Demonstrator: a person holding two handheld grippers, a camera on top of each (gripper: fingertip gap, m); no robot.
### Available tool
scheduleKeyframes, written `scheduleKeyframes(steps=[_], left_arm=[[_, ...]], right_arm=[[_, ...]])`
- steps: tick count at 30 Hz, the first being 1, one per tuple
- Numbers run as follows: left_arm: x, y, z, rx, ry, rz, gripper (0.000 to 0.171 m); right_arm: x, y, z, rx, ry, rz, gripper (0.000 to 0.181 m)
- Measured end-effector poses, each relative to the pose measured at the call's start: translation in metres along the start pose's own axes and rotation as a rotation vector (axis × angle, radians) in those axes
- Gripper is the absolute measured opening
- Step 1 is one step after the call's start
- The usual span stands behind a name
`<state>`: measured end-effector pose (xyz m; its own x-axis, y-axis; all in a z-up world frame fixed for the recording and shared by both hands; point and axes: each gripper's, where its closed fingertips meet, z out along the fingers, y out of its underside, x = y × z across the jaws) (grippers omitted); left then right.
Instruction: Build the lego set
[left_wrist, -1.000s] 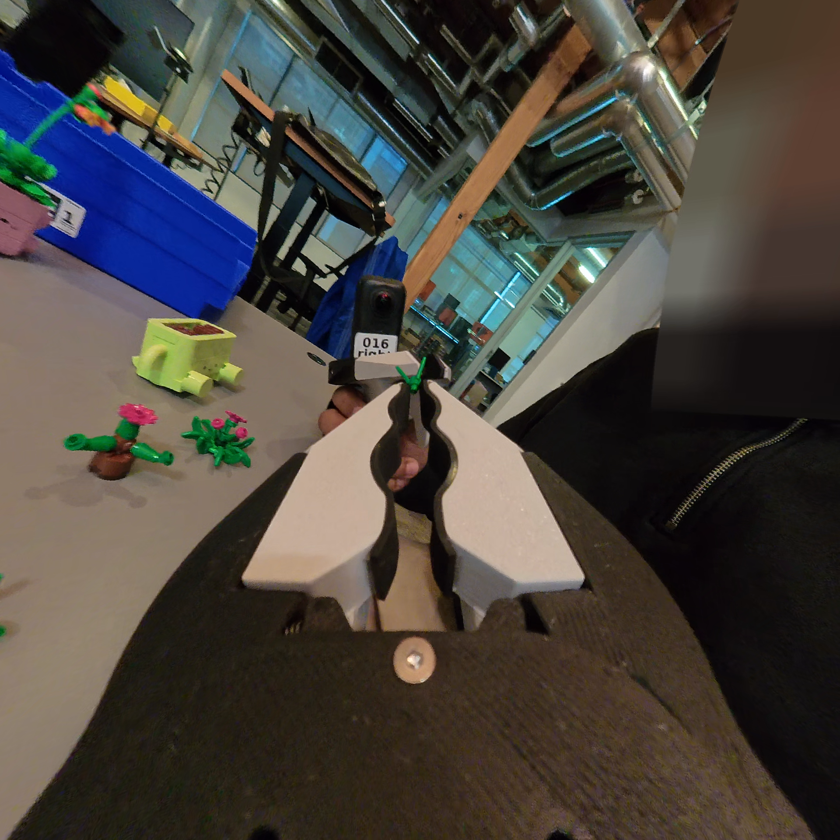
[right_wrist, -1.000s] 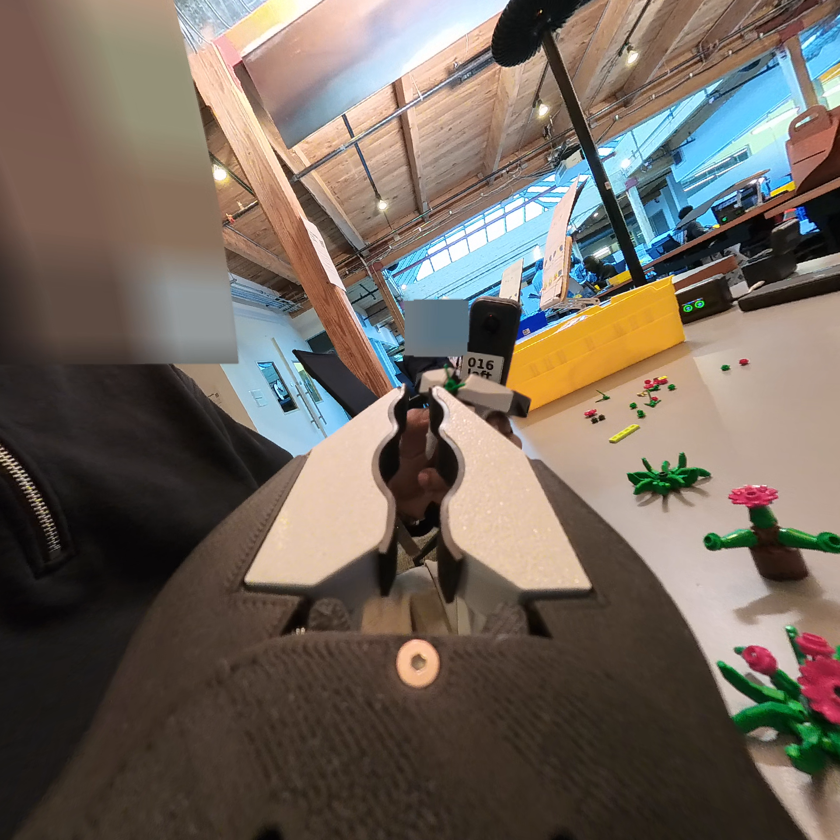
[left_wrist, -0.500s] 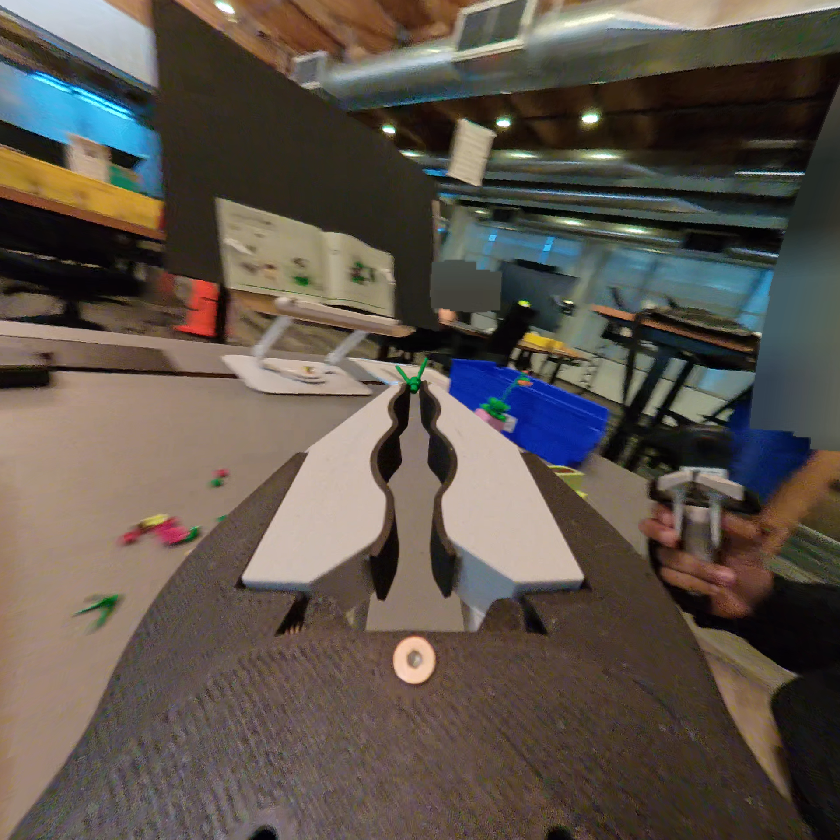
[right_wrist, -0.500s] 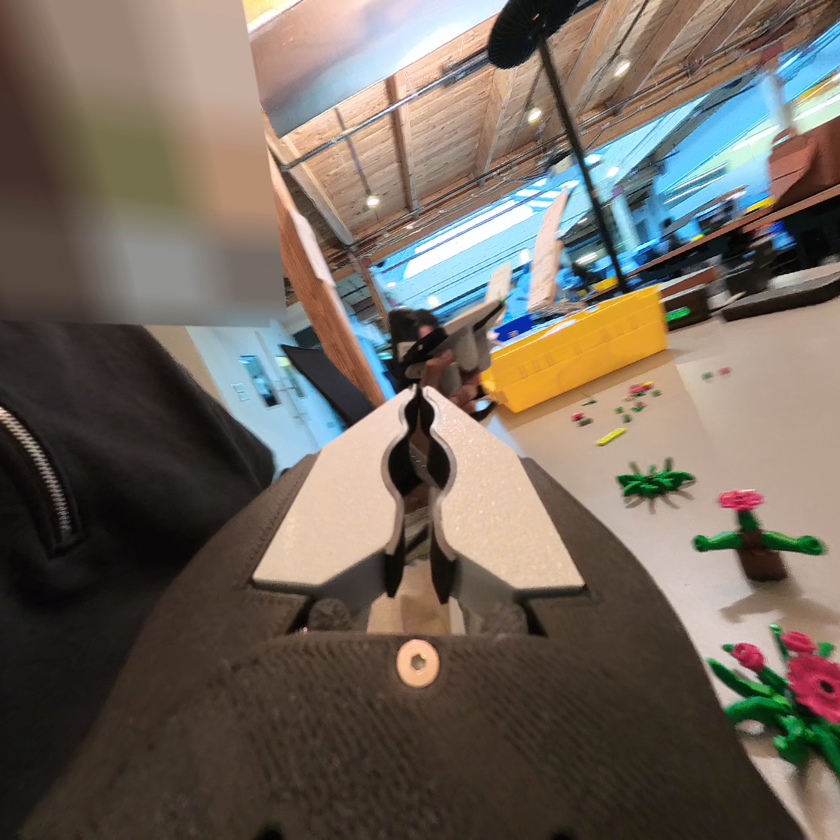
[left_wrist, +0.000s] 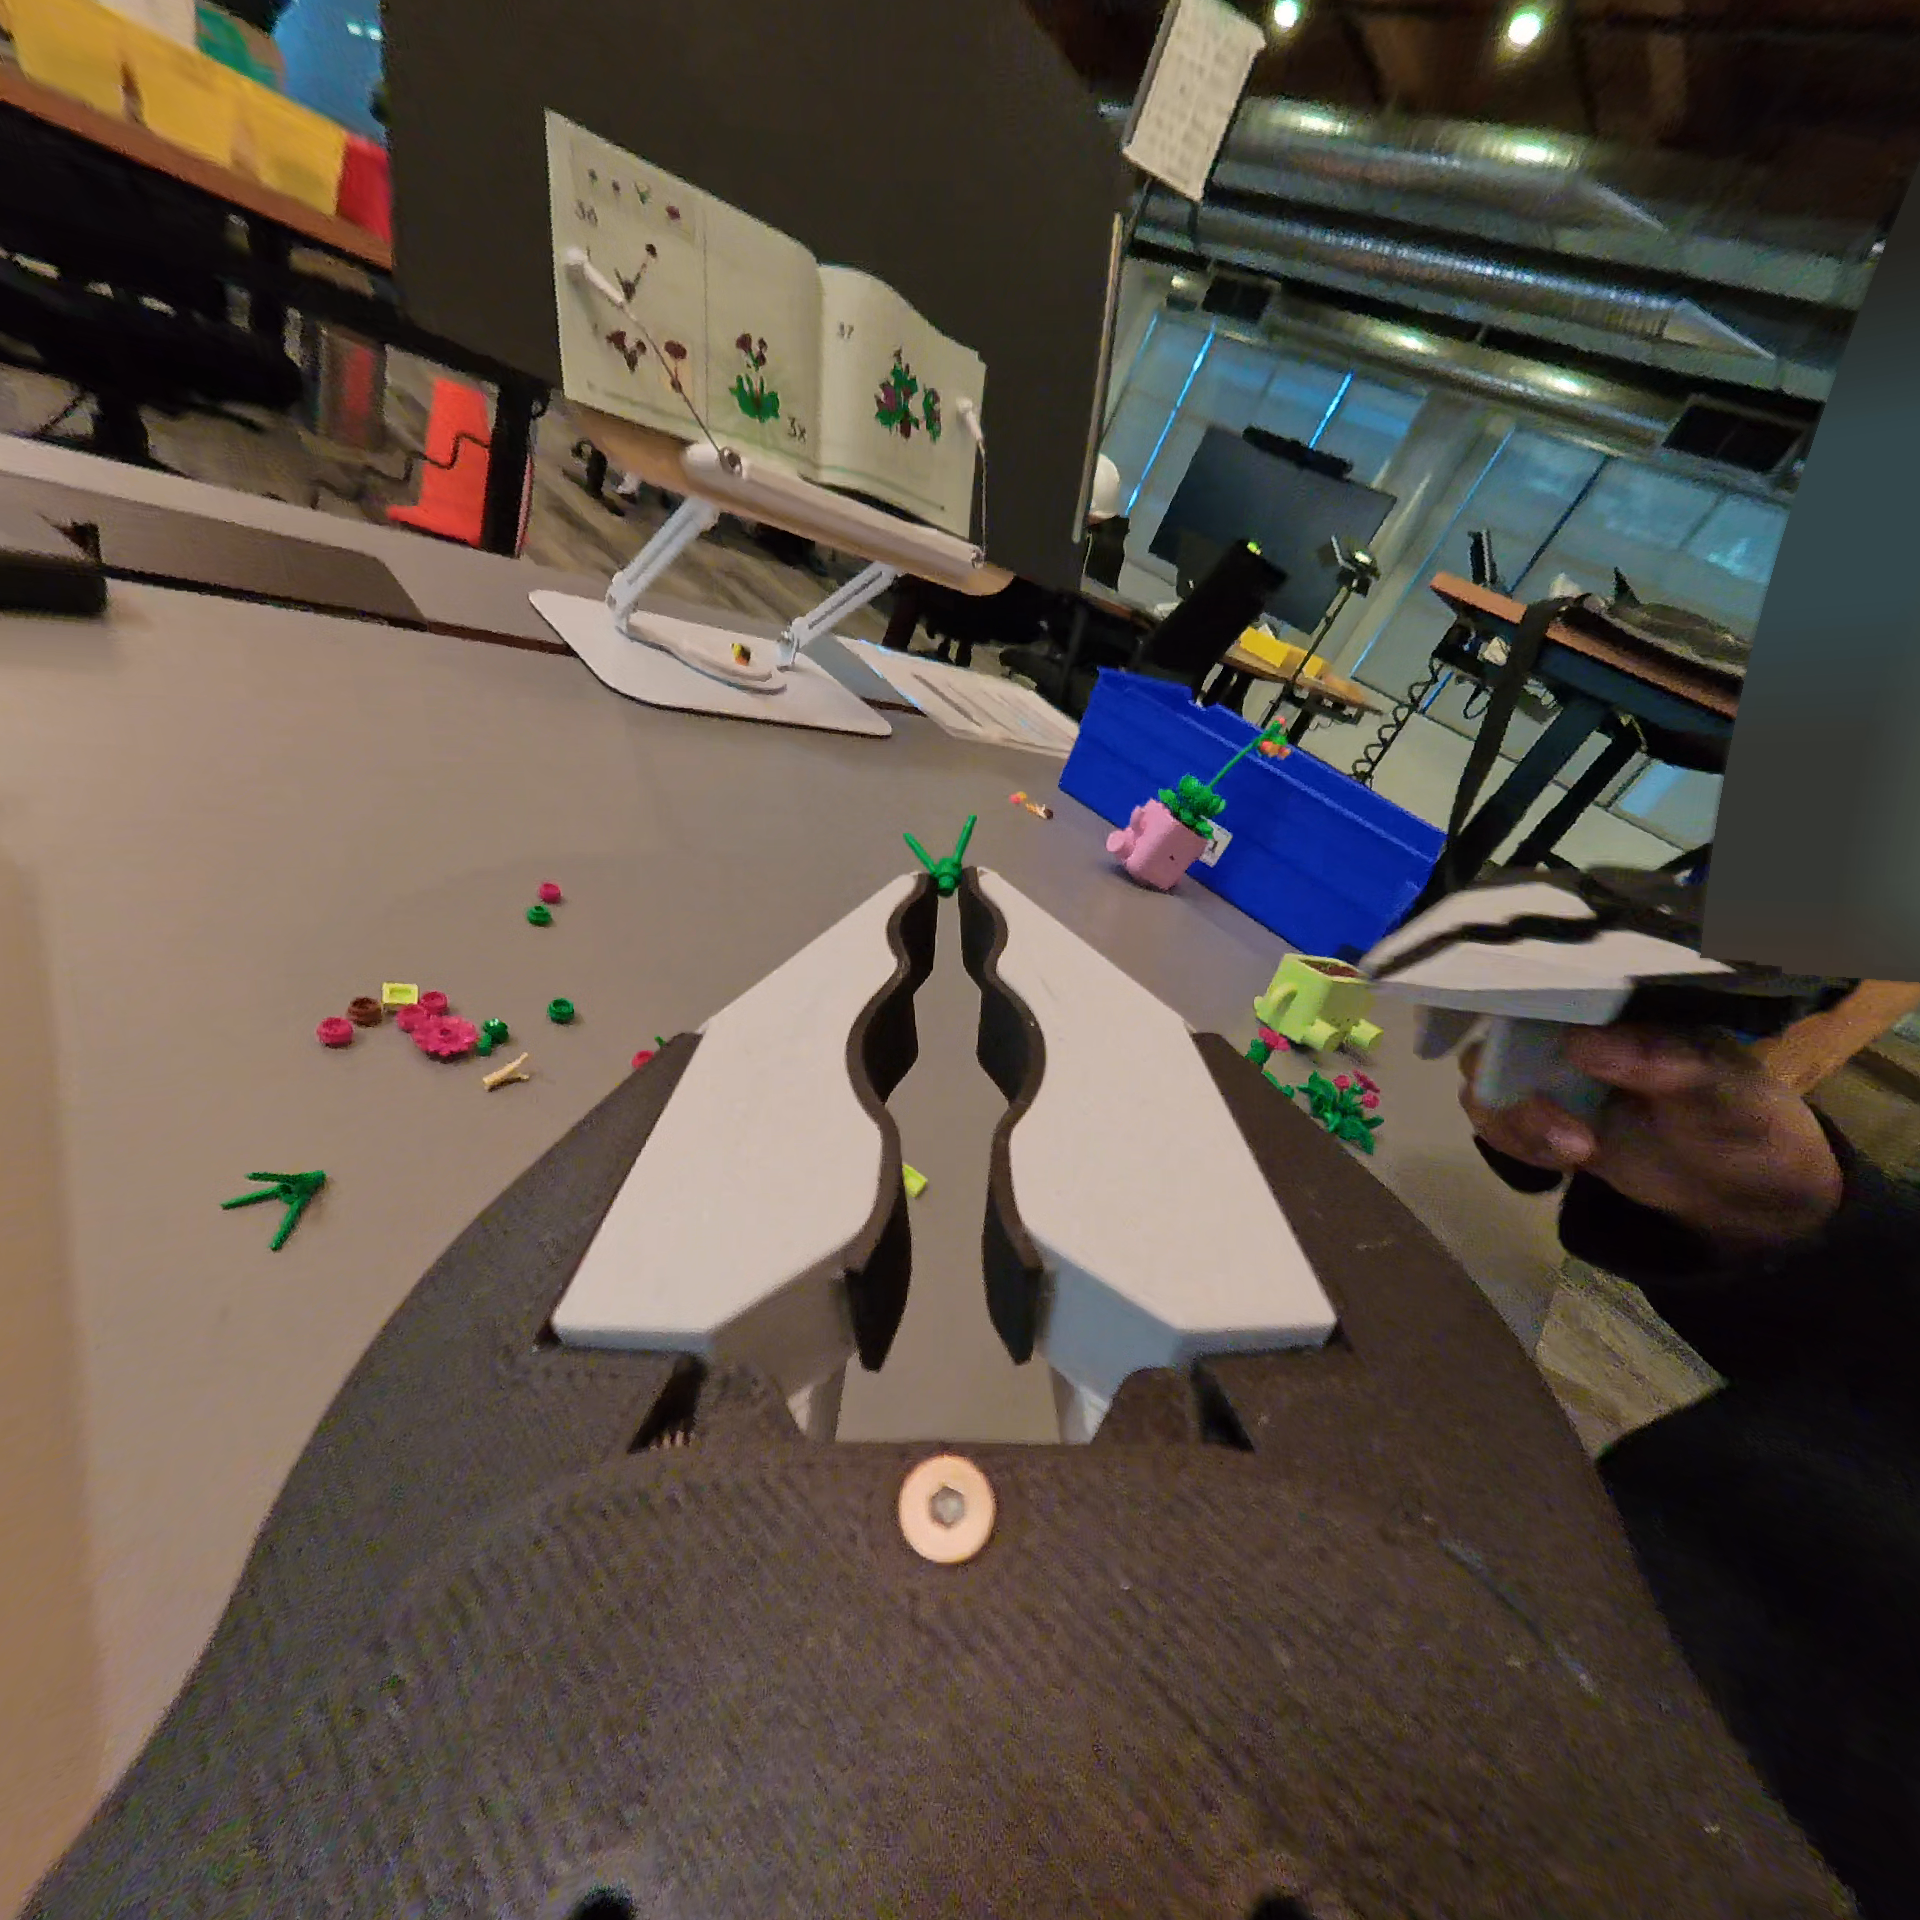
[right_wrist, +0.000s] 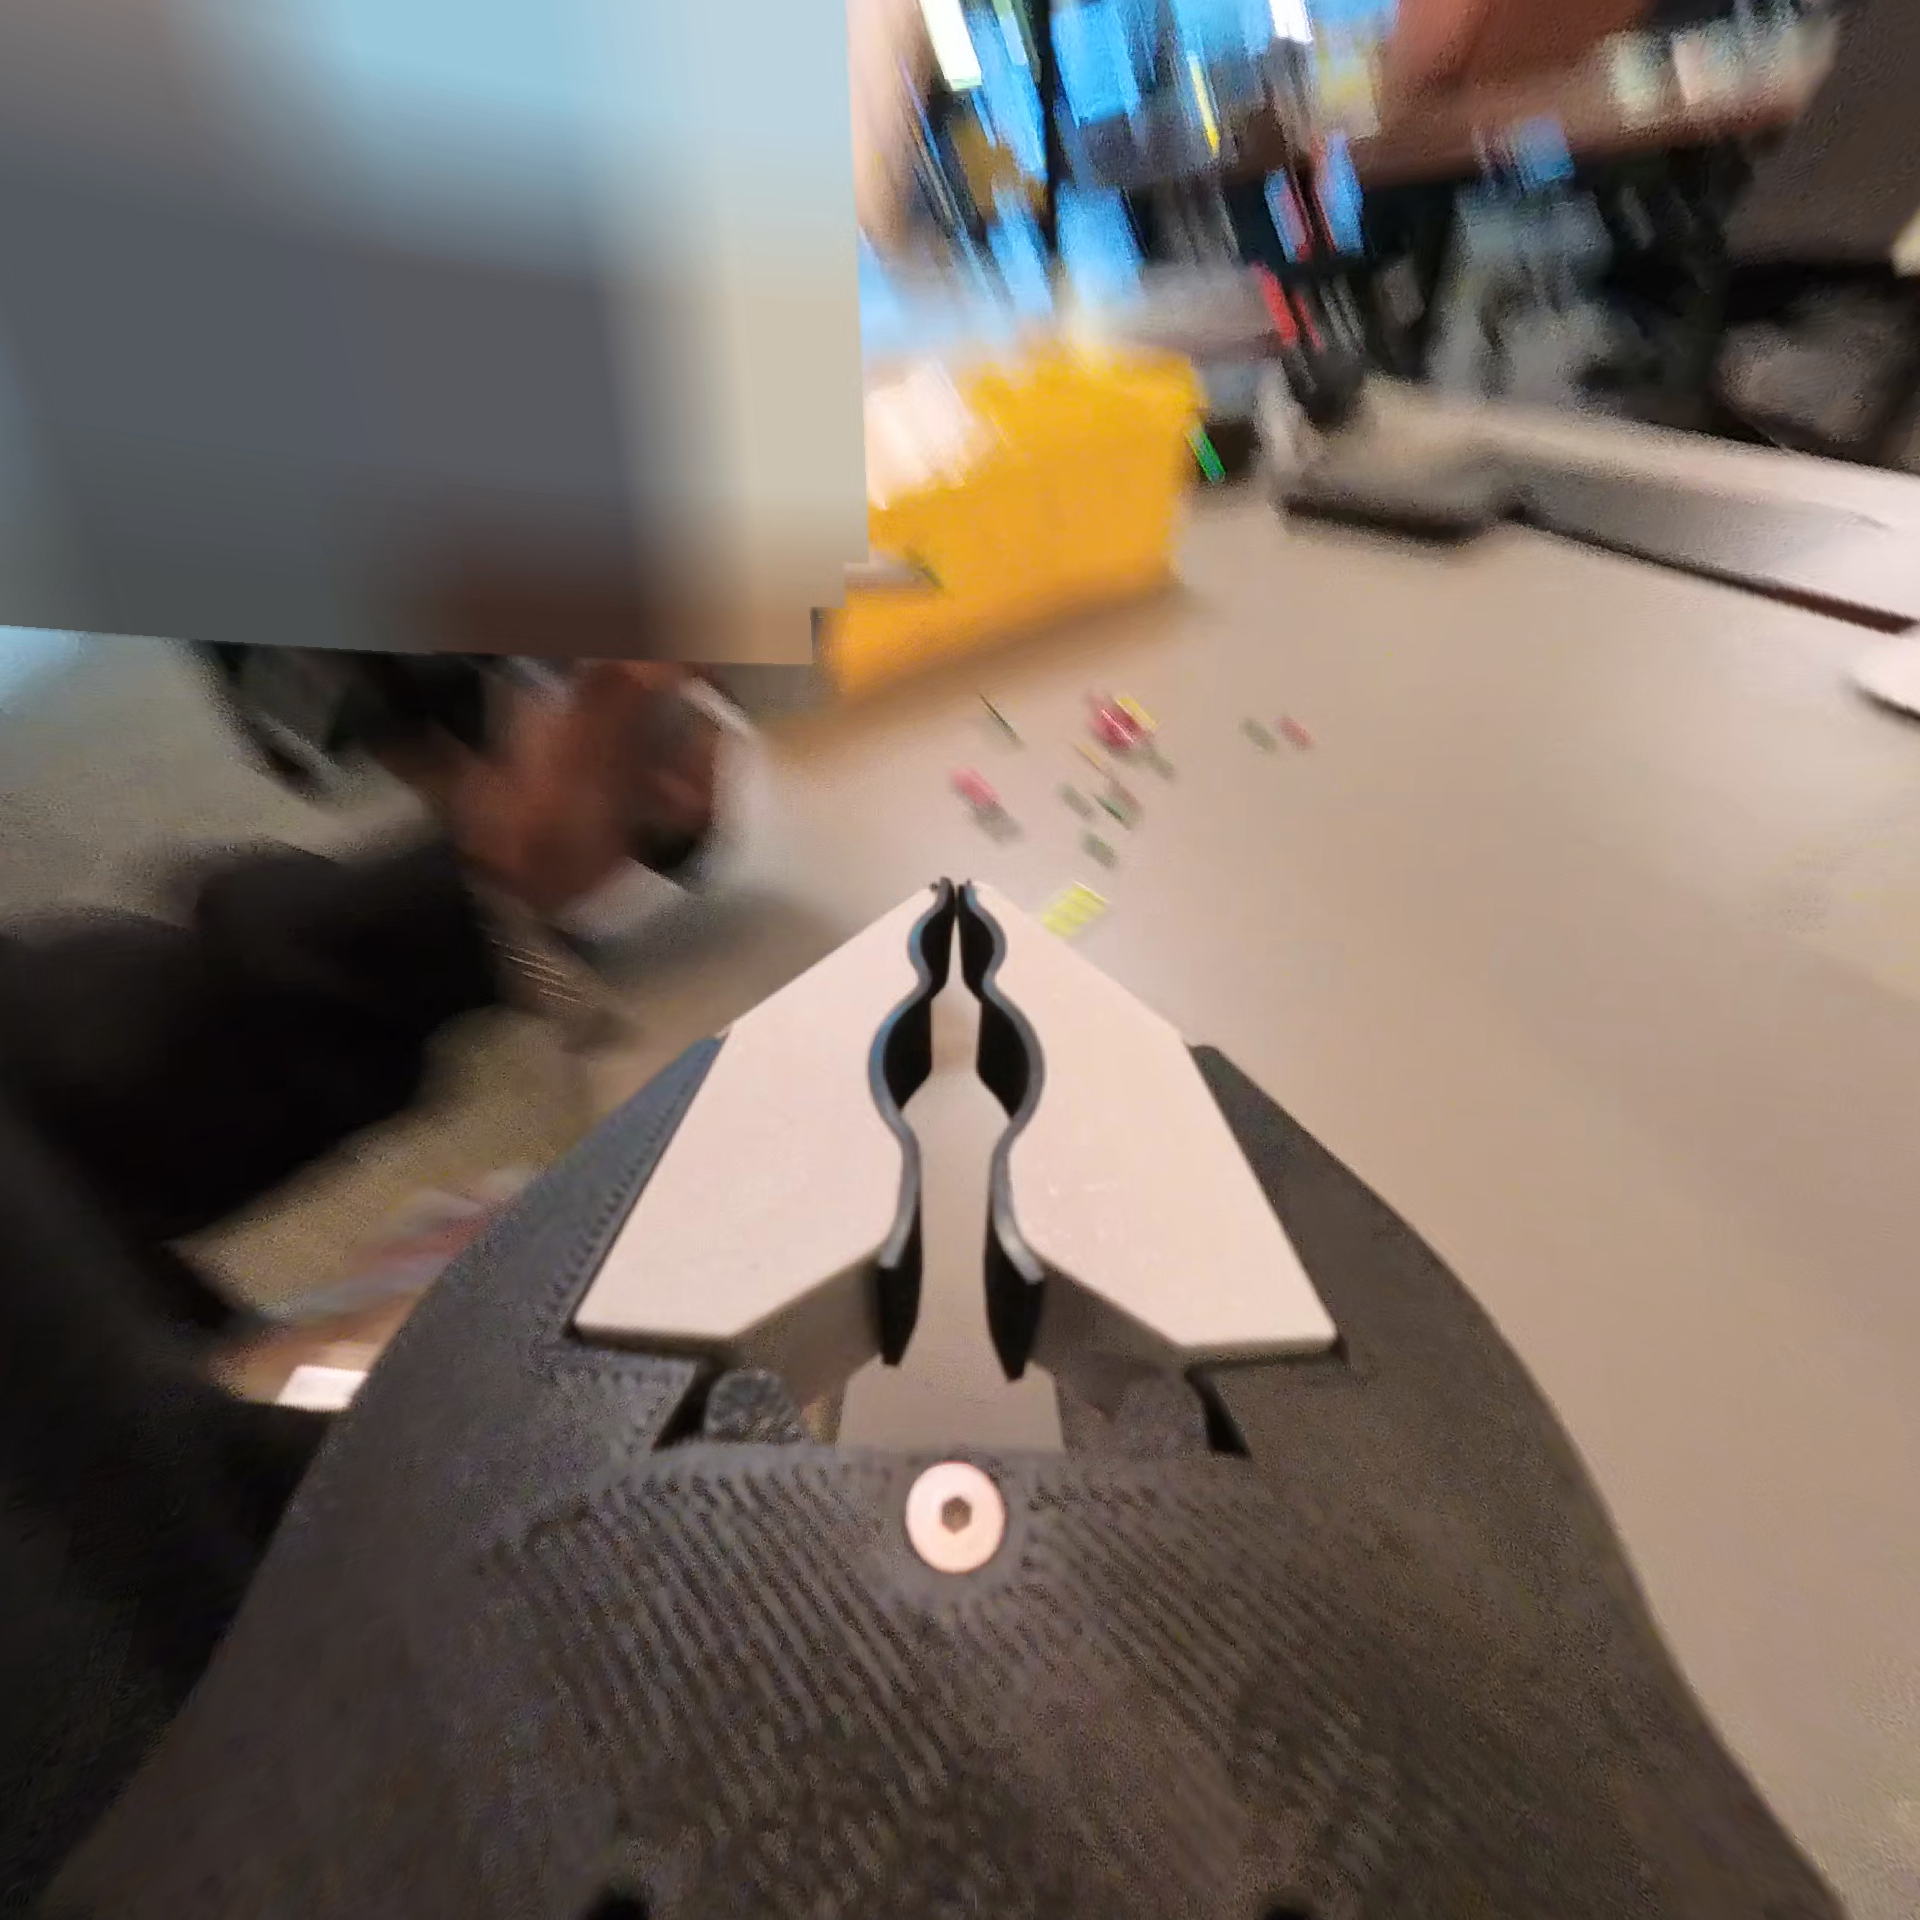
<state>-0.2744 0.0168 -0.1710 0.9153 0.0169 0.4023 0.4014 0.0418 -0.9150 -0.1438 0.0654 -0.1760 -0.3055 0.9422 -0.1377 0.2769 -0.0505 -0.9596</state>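
My left gripper (left_wrist: 945, 883) is shut on a small green stem piece (left_wrist: 943, 857) that sticks out of its tips above the grey table (left_wrist: 312, 790). My right gripper (right_wrist: 954, 888) is shut with nothing visible between its tips; its view is heavily blurred. It also shows in the left wrist view (left_wrist: 1496, 940), held by a hand at the right, apart from my left gripper. Loose pink, green and yellow pieces (left_wrist: 436, 1029) lie on the table to the left, with a green leaf piece (left_wrist: 275, 1200) nearer.
An open instruction booklet (left_wrist: 769, 343) stands on a white stand at the back. A blue bin (left_wrist: 1257, 821), a pink pot with a plant (left_wrist: 1158, 852), a lime-green pot (left_wrist: 1314, 997) and small flower clusters (left_wrist: 1340, 1107) are at the right. A yellow bin (right_wrist: 1018, 499) is far left.
The two grippers, tip to tip one second ago, have moved apart. My left gripper swung toward the table, still holding the green piece. My right gripper closed and is swinging toward the table.
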Motion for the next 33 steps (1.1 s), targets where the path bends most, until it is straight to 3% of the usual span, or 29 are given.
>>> scheduleKeyframes(steps=[2, 5, 9, 13, 16, 24, 33], left_arm=[[-0.004, 0.003, 0.0, -0.017, -0.016, -0.008, 0.003], [-0.014, 0.003, -0.003, -0.015, -0.034, -0.044, 0.003], [-0.03, -0.001, -0.01, 0.013, -0.037, -0.126, 0.003], [-0.045, -0.011, -0.014, 0.064, -0.032, -0.199, 0.003], [-0.053, -0.018, -0.013, 0.094, -0.017, -0.231, 0.003], [-0.043, -0.024, -0.011, 0.12, 0.053, -0.255, 0.002], [-0.002, -0.02, 0.0, 0.086, 0.176, -0.194, 0.002]], right_arm=[[0.015, 0.006, 0.028, -0.156, 0.075, -0.076, 0.009], [0.023, 0.006, 0.068, -0.289, 0.053, -0.104, 0.02], [0.031, 0.011, 0.113, -0.391, -0.03, -0.051, 0.021], [0.026, 0.013, 0.141, -0.445, -0.14, 0.069, 0.022], [0.027, 0.017, 0.155, -0.483, -0.132, 0.044, 0.02], [0.013, 0.011, 0.15, -0.491, -0.057, -0.051, 0.018], [-0.015, -0.01, 0.107, -0.306, 0.057, -0.109, 0.02]])
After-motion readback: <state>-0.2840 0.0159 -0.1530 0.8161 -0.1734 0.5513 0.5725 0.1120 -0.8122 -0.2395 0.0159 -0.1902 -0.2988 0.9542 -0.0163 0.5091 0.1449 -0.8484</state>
